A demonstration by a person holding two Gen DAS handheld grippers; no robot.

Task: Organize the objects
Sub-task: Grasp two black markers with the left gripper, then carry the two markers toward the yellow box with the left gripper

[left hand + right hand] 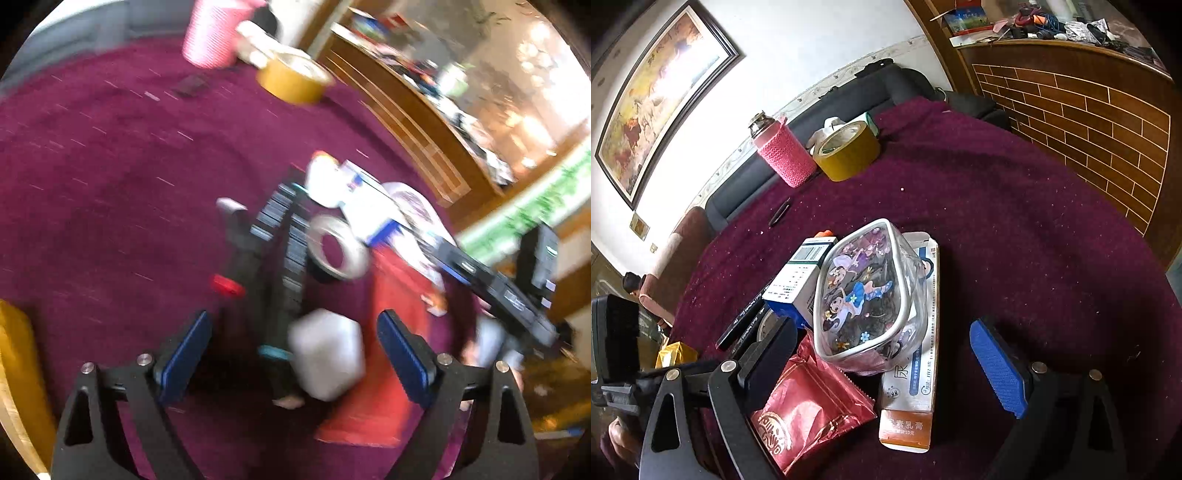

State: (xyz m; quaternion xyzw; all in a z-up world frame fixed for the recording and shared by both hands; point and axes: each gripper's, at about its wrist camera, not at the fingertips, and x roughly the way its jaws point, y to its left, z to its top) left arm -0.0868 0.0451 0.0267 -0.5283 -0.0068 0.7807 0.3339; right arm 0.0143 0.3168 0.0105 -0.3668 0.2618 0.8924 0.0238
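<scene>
In the right wrist view a clear cartoon pouch point(866, 295) lies on a long white box point(916, 354), beside a blue-and-white box point(798, 280), black pens point(742, 321) and a red foil packet point(809, 406). My right gripper point(886, 362) is open above this pile, one finger over the packet. The left wrist view is blurred. My left gripper point(291, 350) is open, with a white blocky object point(328, 354) between its fingers but not touching them. A white tape roll point(338, 245) and black comb-like pieces point(284, 236) lie beyond.
A pink knitted bottle point(783, 151), a yellow tape roll point(847, 149) and a dark pen point(779, 212) sit at the far side of the purple tablecloth point(1034, 221). A wooden counter point(1089, 110) stands at right, a dark sofa point(812, 107) behind.
</scene>
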